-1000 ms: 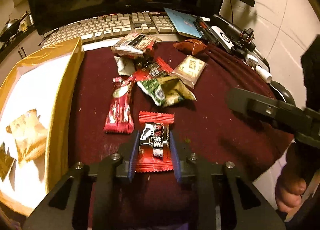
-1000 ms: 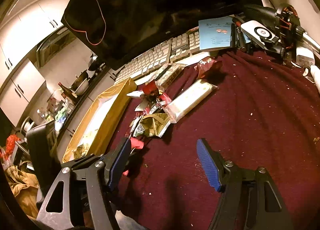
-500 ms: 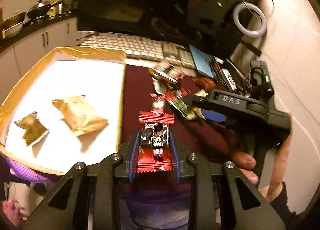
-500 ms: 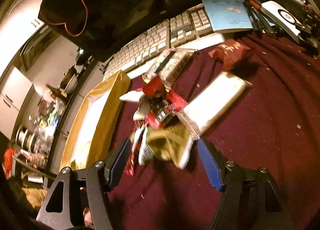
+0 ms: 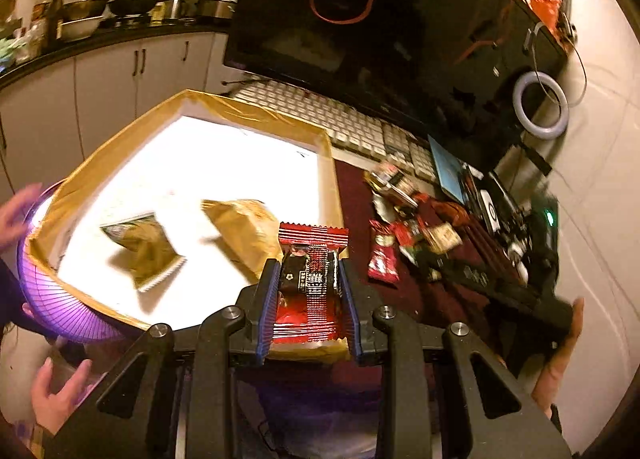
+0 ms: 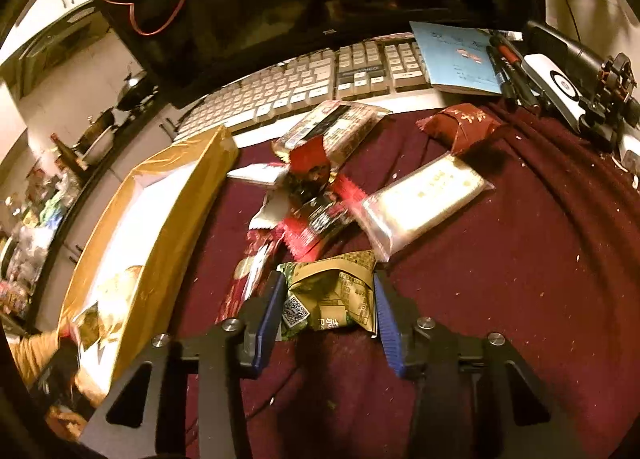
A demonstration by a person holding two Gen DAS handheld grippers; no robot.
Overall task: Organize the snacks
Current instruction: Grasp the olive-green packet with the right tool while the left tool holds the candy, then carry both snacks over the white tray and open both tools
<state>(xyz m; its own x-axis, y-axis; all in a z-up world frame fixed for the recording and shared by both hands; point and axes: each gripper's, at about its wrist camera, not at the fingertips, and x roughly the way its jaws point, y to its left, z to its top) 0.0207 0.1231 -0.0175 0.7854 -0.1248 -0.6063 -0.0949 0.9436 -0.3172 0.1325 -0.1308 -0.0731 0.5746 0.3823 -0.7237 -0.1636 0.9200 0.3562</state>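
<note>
Between left tongs [image 5: 308, 291], red snack packet [image 5: 310, 279], above gold-rimmed box [image 5: 256, 117].

Left gripper [image 5: 308, 287]: fingers closed against both sides of red snack packet [image 5: 309, 283], packet held upright, lifted off surface.

Right gripper [image 6: 326, 307]: low over cloth, blue pads [image 6: 269, 311] flanking green-gold packet [image 6: 332, 301]; contact with pads not certain. Gripper body also seen in left wrist view, blurred, gripped from behind by right hand [image 5: 560, 363].
</note>
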